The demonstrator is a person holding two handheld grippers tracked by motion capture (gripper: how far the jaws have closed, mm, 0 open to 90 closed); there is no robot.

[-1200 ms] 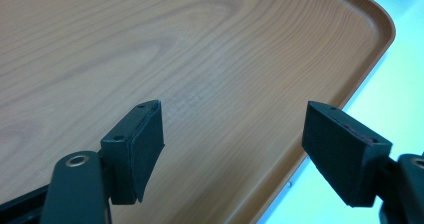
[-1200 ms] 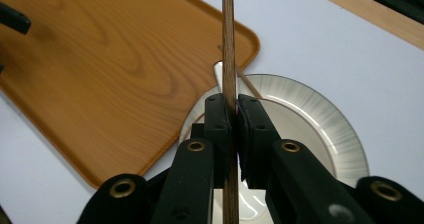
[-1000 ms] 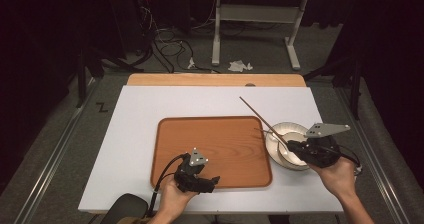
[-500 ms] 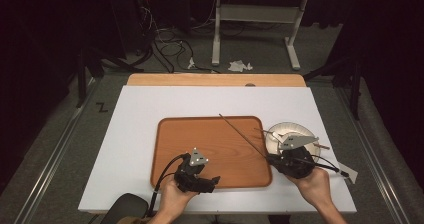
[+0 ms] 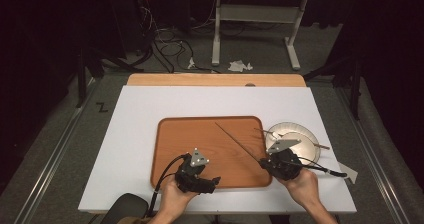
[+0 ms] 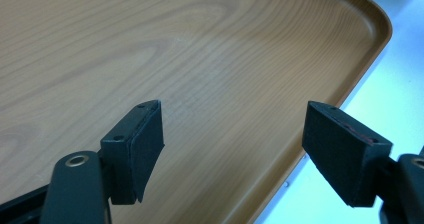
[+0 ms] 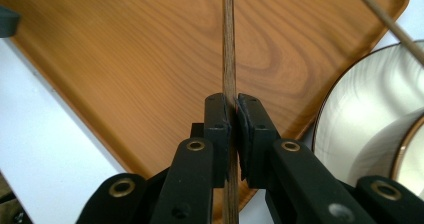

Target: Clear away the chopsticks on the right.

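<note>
On a white counter (image 5: 135, 134), a person is working two hand-held grippers over a wooden tray (image 5: 180, 134). At the left, the left gripper (image 5: 212, 181) is hovering above the tray's near edge, its jaws standing wide apart and gripping nothing; in the left gripper view the bare wood grain is showing between them. To the right, the right gripper (image 5: 263, 162) is sitting at the tray's near right corner, its jaws pinched tight on a thin wooden stick (image 5: 235, 141), which is slanting away toward the far left across the middle of the tray. Just right of the tray, a white plate (image 5: 305, 136) is resting on the counter with a second stick (image 5: 300, 140) lying across it.
</note>
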